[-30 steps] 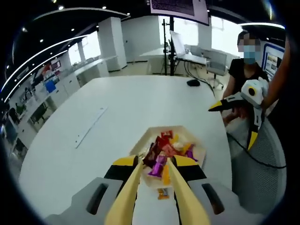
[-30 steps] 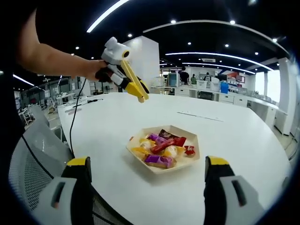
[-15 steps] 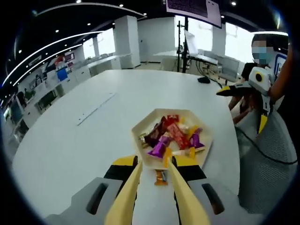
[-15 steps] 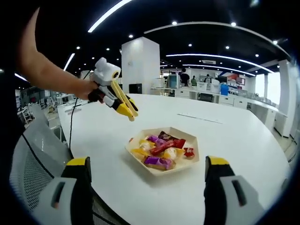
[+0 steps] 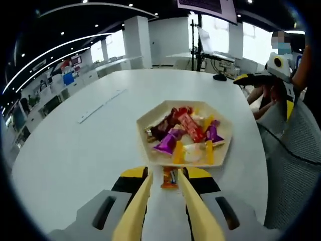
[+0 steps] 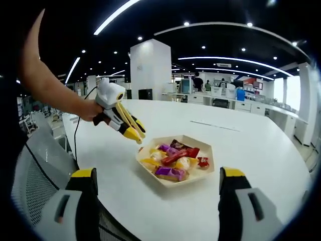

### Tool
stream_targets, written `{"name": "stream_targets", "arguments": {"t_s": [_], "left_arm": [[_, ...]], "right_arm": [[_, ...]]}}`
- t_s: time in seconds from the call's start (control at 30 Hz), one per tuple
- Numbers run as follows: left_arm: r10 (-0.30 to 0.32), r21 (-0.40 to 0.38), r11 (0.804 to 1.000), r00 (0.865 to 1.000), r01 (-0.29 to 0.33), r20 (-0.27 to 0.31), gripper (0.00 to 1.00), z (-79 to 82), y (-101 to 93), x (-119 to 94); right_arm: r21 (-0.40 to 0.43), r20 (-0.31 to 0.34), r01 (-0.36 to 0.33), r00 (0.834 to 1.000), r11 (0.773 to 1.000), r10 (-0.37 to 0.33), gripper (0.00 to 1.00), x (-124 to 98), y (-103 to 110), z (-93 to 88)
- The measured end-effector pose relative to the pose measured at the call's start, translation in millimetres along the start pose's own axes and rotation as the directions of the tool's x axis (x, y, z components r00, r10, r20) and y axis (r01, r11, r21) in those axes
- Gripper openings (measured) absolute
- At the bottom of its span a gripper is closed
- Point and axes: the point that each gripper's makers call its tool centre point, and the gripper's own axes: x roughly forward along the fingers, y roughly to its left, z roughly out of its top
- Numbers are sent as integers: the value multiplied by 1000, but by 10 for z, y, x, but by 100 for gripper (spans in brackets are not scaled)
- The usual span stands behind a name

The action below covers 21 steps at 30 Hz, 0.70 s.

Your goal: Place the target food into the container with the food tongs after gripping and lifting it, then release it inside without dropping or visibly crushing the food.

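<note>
Hexagonal tray (image 5: 143,131) of wrapped candies (image 5: 186,135) is seen on the white tabletop (image 5: 75,150), near its edge by the mesh chair (image 6: 30,181). One orange-wrapped candy (image 5: 169,177) lies on the tabletop just outside the tray rim, between the tips of the left gripper (image 5: 164,187), fingers narrowly parted, not touching it. Right gripper (image 6: 158,188) fingers are spread wide, held short of the tray.
</note>
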Motion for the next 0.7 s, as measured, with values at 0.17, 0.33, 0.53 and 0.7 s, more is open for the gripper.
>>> {"name": "stream_targets", "arguments": {"t_s": [0.17, 0.33, 0.53, 0.7], "left_arm": [[0, -9, 1000, 1000, 0, -3, 25, -58, -9, 82], [10, -18, 1000, 1000, -10, -6, 25, -110, 20, 158], [10, -9, 1000, 1000, -10, -6, 24, -161, -14, 227], [9, -2, 1000, 1000, -9, 4, 23, -155, -27, 242]], "right_arm": [[-3, -8, -9, 1000, 1000, 9, 100, 6, 21, -10], [-5, -12, -9, 1000, 1000, 9, 100, 12, 18, -21], [-6, -20, -10, 1000, 1000, 10, 100, 16, 22, -35], [-4, -25, -7, 1000, 1000, 7, 100, 17, 13, -44]]}}
